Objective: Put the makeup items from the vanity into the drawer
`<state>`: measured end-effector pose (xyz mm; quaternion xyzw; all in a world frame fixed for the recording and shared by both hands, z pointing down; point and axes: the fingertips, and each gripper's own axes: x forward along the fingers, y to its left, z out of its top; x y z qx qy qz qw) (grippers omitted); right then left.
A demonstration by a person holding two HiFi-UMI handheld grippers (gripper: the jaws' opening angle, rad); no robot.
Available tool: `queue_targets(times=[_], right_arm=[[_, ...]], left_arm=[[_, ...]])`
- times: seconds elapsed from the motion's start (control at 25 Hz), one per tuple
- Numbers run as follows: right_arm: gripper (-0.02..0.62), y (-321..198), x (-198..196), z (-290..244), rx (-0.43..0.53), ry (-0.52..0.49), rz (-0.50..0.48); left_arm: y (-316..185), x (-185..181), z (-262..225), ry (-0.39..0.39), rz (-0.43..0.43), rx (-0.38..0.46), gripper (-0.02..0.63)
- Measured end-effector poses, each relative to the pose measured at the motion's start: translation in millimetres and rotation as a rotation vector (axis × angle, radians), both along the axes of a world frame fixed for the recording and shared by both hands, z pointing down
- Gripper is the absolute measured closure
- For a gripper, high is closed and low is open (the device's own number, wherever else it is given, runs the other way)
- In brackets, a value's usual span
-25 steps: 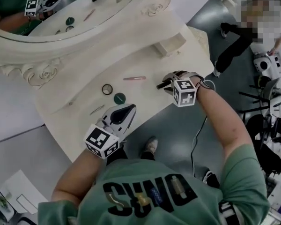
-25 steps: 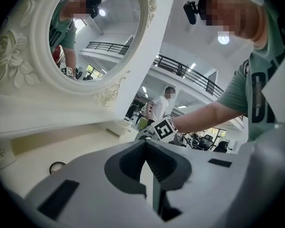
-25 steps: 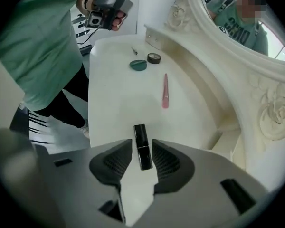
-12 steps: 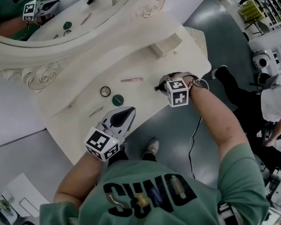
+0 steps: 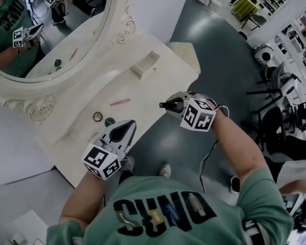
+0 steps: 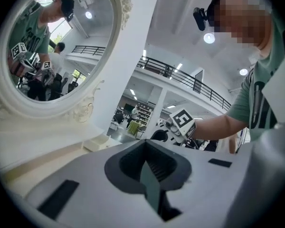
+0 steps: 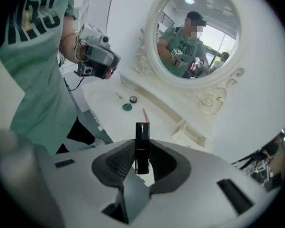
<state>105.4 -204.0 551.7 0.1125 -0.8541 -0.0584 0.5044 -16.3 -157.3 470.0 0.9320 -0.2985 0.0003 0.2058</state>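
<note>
My right gripper (image 5: 168, 106) is shut on a short black makeup tube (image 7: 142, 146), which stands upright between the jaws and hangs just off the vanity's front edge. Left on the white vanity top (image 5: 143, 93) are a pink pencil (image 5: 120, 102), a small round ring-shaped compact (image 5: 97, 117) and a green disc (image 5: 109, 121). The right gripper view also shows a thin stick (image 7: 118, 96) beside them. My left gripper (image 5: 123, 131) is shut and empty at the vanity's front edge, near the green disc.
An oval mirror (image 5: 41, 29) in a carved frame stands behind the vanity top. A small raised drawer box (image 5: 145, 64) sits at the back right. Grey floor lies right of the vanity, with chairs and equipment beyond.
The right gripper has closed on the black tube and lifted it from the vanity's edge out over the floor. The left gripper stays by the front edge. The head view has swung.
</note>
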Motion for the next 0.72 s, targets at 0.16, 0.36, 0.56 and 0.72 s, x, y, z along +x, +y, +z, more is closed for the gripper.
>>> queue_targets(times=[0.16,0.36,0.56,0.72], right_arm=[[0.495,36,34,-67,0.025,-0.186,0.161],[0.495,81,75,-129,0.043,-0.49,0.4],[0.495,126,113,-161,0.085,-0.713,0.581],[0.495,151,139,-186,0.113,-0.961,0.703]], left_arm=[[8,35,-44,0.003,0.065,0.051,0.598],[20,77,-83,0.006,0.129,0.09,0.598],[37,109,-113,0.012,0.197,0.127,0.598],[47,123,-125,0.02,0.224,0.152,0.598]])
